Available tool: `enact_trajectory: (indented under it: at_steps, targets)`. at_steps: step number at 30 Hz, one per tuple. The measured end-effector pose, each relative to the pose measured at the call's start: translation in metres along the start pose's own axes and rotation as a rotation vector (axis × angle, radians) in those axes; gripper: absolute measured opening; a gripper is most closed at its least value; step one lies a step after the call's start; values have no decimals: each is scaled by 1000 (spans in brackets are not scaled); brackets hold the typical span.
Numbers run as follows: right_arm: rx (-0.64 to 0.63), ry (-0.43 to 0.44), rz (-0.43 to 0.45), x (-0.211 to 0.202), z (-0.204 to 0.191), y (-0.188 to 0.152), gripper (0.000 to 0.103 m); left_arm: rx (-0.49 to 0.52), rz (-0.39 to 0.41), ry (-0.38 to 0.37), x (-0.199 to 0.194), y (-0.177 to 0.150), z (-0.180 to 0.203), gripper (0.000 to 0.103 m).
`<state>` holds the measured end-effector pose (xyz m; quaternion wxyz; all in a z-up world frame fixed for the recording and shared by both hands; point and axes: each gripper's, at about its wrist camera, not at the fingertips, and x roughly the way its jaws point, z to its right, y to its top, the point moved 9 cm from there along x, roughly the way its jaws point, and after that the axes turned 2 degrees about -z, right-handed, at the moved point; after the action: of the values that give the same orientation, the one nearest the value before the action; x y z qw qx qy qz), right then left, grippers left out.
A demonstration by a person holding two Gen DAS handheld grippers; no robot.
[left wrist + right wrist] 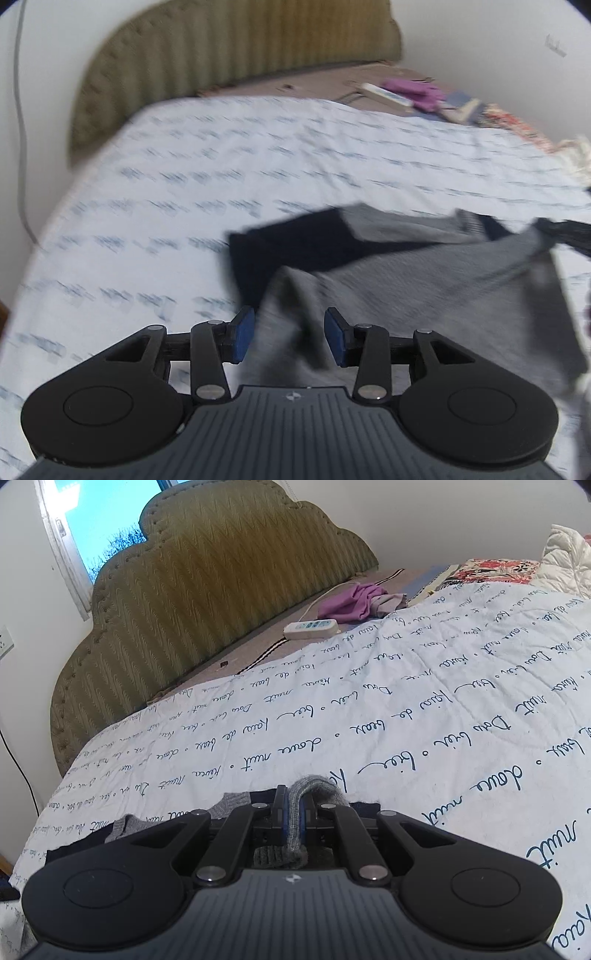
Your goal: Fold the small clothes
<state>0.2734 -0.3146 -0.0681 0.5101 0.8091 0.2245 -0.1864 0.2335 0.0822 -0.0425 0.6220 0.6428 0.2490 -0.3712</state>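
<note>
the grey garment (295, 823) is a soft knitted cloth, matt and a little fuzzy, with a dark navy part (280, 251). the bed cover (369, 716) is smooth matt cotton cloth with printed writing. the headboard (207, 590) is padded olive fabric with ribbed pattern. the grippers are matt black plastic with small shiny metal pins.

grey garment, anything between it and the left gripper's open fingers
Nothing visible. The grey garment runs straight up between the left gripper's open blue pads, with only bare quilt beside it. The right gripper is shut on another fold.
</note>
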Motion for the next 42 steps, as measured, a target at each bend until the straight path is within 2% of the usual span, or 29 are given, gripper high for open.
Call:
enact_trajectory:
  at_steps: [5,7,8,10,12,16,19,23,26,27,28,30,32,33,34,35,36,38,39,42]
  targets:
    - [-5,-2,2,-1,-1,0,6,-49,-65,-96,22,-10,16,45]
    - [-12,-3,3,-2,-2,1,6,-77,-84,-89,34,-12,18,11]
    - [-15,-4,3,-2,-2,2,6,-100,-99,-83,41,-13,15,2]
    - [-20,-7,4,-3,-1,2,6,-185,-93,-65,47,-13,5,3]
    - [-25,-14,11,-6,-1,3,6,-227,-38,-70,38,-9,0,2]
    - [-52,-6,52,-20,-5,8,6,-233,66,-69,6,6,1,2]
    - [-52,11,69,-23,-10,16,6,-266,131,-69,-6,32,-3,2]
    - [18,38,48,-9,-10,24,6,-322,169,-42,12,71,-13,2]
    - [83,28,-1,13,-1,23,6,-386,134,-21,50,87,-23,3]
    - [123,30,-30,21,4,20,6,-404,112,-18,64,88,-26,4]
    - [173,30,-59,30,11,17,7,-410,77,-18,79,88,-28,18]
    - [244,15,-112,42,23,9,13,-424,37,20,93,81,-36,20]
    - [276,8,-116,41,31,5,17,-394,59,81,90,76,-40,30]
    - [264,-1,-95,36,34,6,24,-367,74,97,84,74,-41,42]
    - [246,-25,-68,30,36,8,36,-341,86,112,77,71,-40,56]
    - [232,-48,-38,24,39,12,45,-319,100,126,69,69,-39,62]
    - [222,-50,-6,17,40,16,61,-300,116,139,60,67,-38,67]
    - [186,5,31,5,33,22,62,-248,136,149,43,59,-35,69]
    - [154,31,22,3,26,22,62,-226,135,144,37,53,-32,71]
    - [45,54,-73,5,8,3,62,-181,112,101,21,27,-26,73]
